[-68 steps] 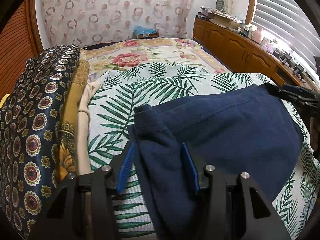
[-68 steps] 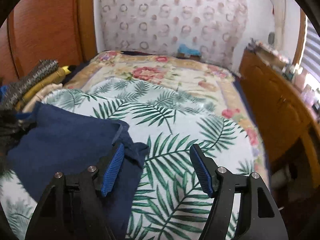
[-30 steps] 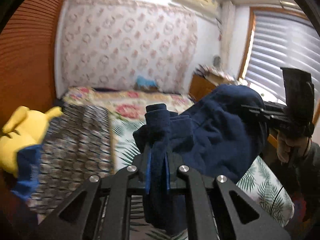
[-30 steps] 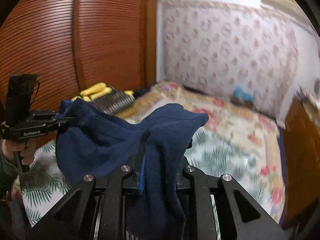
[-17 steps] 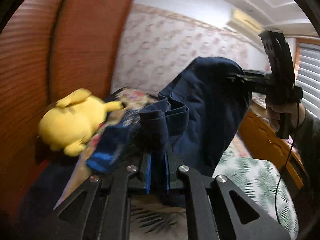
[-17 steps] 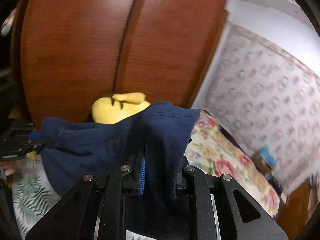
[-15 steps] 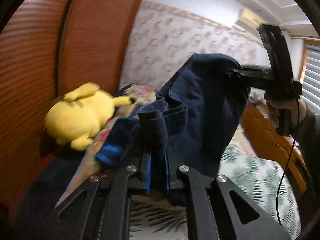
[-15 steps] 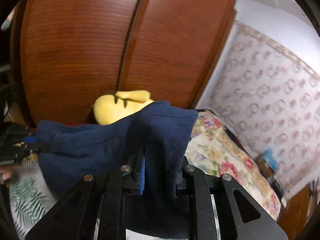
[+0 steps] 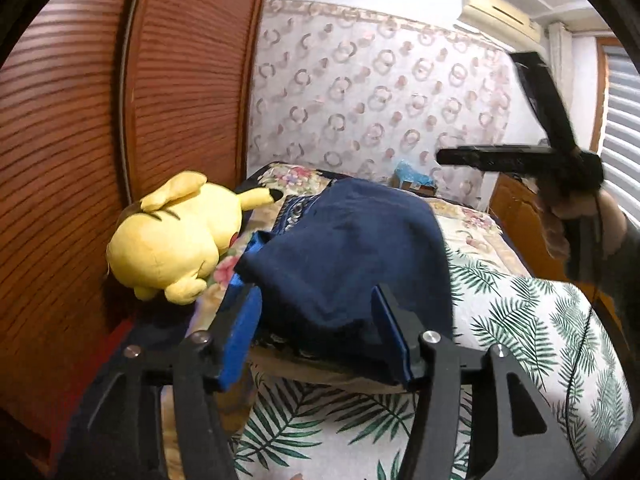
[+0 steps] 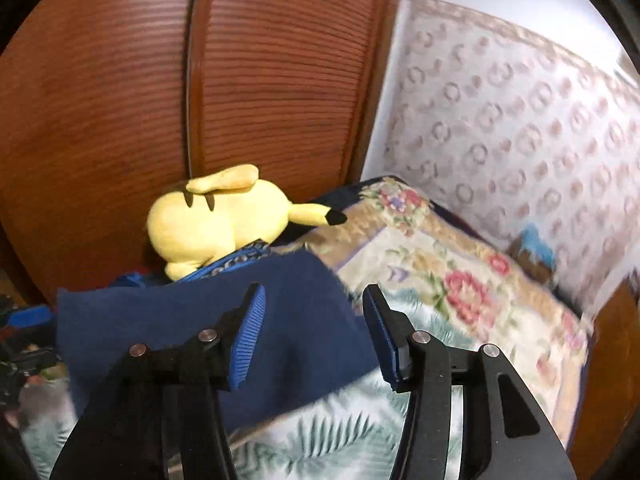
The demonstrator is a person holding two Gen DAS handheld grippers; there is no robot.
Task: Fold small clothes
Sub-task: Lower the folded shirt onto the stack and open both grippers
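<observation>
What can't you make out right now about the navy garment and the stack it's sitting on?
- Stack under the navy garment: covered by it in both views; item count unknown.
- Garment's near edge: hidden behind the left hand-held gripper.
- Folds: right wrist view is motion-blurred, and the right hand-held gripper blocks part.
- Yellow plush toy: its face is turned away.

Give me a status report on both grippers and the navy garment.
Left gripper open, right gripper open. Folded navy blue cloth garment resting on the stack of folded clothes beside the yellow plush toy. Nothing in the way.
</observation>
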